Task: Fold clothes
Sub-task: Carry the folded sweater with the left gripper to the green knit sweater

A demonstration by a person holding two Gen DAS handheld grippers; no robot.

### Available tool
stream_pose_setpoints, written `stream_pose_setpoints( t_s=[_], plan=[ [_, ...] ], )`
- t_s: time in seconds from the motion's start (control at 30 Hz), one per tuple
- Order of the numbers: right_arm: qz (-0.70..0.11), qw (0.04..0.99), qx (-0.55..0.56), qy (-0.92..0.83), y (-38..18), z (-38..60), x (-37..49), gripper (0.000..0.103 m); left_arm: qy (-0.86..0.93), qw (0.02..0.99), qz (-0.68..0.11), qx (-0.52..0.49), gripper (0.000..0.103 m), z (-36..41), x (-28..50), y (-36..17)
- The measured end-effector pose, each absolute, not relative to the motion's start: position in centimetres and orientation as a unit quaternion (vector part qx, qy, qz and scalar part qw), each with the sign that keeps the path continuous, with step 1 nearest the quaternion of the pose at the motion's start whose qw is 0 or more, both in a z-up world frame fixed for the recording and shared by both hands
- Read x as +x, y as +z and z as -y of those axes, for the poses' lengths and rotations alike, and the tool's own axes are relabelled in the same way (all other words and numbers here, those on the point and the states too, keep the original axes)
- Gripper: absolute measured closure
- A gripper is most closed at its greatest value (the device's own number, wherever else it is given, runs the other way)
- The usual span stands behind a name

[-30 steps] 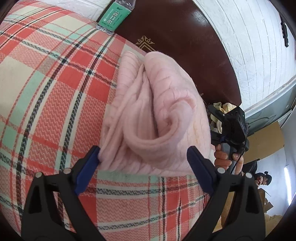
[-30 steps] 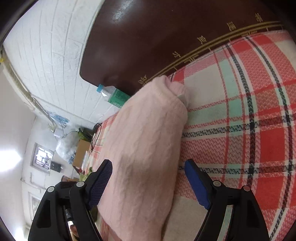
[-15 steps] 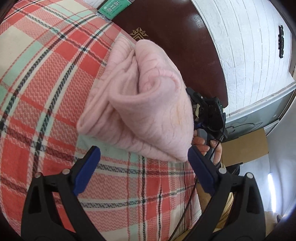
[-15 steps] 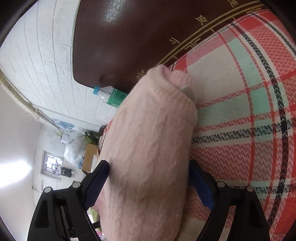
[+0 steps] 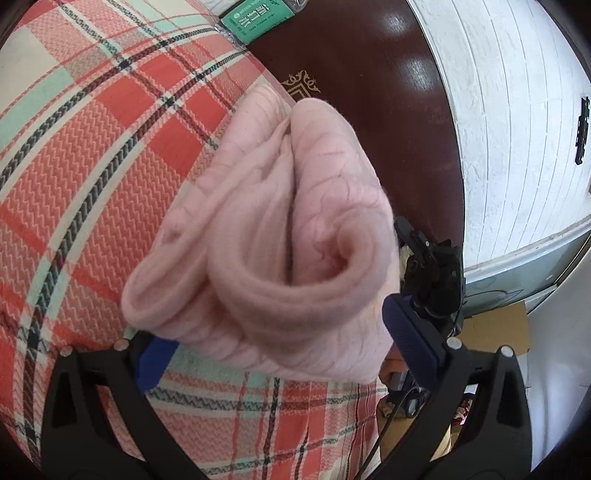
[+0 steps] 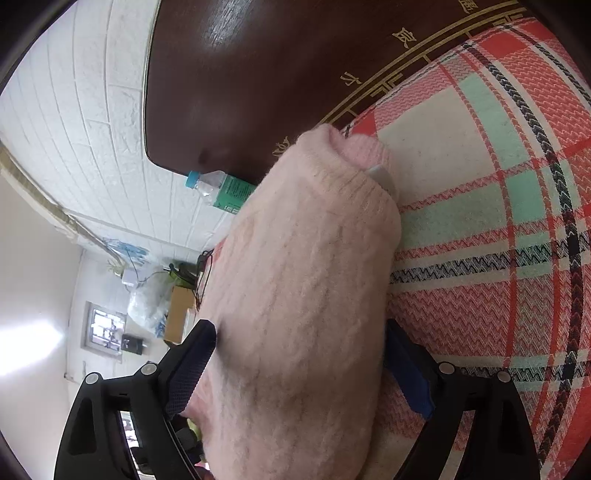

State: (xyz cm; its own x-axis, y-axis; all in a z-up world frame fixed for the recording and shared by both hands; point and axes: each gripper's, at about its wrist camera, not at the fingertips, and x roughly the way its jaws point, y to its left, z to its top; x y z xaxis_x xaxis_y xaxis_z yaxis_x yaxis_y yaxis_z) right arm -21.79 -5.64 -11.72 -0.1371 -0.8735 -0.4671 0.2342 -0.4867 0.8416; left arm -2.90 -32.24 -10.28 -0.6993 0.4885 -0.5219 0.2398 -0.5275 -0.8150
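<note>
While reading outward from the tongs, logged left gripper (image 5: 280,343) spread wide, jaws just opened further, near end of pink sweater (image 5: 295,240) sitting between the blue pads with no visible pinch; one pad half hidden under the knit. Logged right gripper (image 6: 299,369) likewise released, jaws just opened further, straddling the same bundle from another side, fabric filling the gap and possibly brushing both pads. Found sweater folded into a thick, roll-like bundle, resting on plaid cloth (image 5: 92,184), far corner reaching the cloth's edge beside dark wooden tabletop (image 5: 369,92). Noted green-labelled bottle (image 5: 258,14) well apart, at the far edge. Judged step in hand as letting go of the finished fold. Advised backing both tongs straight out along the fingers, jaws wide, no lifting or twisting, to avoid snagging the fuzzy knit and unrolling the loose top layer; then pressing flat if sprung open.
</note>
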Motion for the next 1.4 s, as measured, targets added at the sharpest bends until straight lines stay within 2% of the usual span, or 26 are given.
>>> stream_pose_setpoints(
  t_s=[0.27, 0.4, 0.47, 0.5, 0.57, 0.67, 0.77, 0.87, 1.2, 1.4],
  plan=[
    [0.307, 0.390, 0.521, -0.695, -11.8, 6.9, -22.4, 0.007, 0.784, 0.072, 0.503, -0.357, 0.001, 32.5, -4.0, -10.2],
    [0.307, 0.381, 0.523, -0.698, -11.8, 7.4, -22.7, 0.008, 0.790, 0.065, 0.494, -0.359, 0.010, 32.3, -3.7, -10.4],
    [0.296, 0.380, 0.523, -0.703, -11.6, 7.5, -22.5, 0.009, 0.785, 0.066, 0.502, -0.358, 0.020, 32.6, -3.8, -10.6],
    [0.290, 0.381, 0.523, -0.705, -11.6, 7.6, -22.4, 0.011, 0.782, 0.067, 0.505, -0.358, 0.024, 32.8, -3.9, -10.6],
    [0.284, 0.377, 0.527, -0.707, -11.8, 7.5, -22.4, 0.026, 0.779, 0.072, 0.511, -0.357, 0.034, 33.0, -3.8, -10.8],
    [0.280, 0.370, 0.528, -0.712, -12.0, 7.3, -22.3, 0.042, 0.783, 0.074, 0.505, -0.357, 0.042, 33.0, -3.5, -10.6],
    [0.282, 0.372, 0.520, -0.715, -11.4, 6.8, -21.8, 0.053, 0.784, 0.078, 0.507, -0.350, 0.045, 33.0, -3.3, -9.9],
    [0.296, 0.384, 0.507, -0.713, -9.9, 6.5, -21.1, 0.057, 0.786, 0.088, 0.510, -0.339, 0.049, 33.3, -2.8, -8.6],
    [0.315, 0.466, 0.439, -0.701, -0.3, 9.0, -15.9, 0.059, 0.833, 0.118, 0.472, -0.265, 0.049, 38.7, 4.0, 1.5],
    [0.308, 0.541, 0.426, -0.656, 3.7, 16.7, -11.9, 0.059, 0.868, 0.066, 0.441, -0.219, 0.049, 45.8, 12.5, 6.3]
  ],
)
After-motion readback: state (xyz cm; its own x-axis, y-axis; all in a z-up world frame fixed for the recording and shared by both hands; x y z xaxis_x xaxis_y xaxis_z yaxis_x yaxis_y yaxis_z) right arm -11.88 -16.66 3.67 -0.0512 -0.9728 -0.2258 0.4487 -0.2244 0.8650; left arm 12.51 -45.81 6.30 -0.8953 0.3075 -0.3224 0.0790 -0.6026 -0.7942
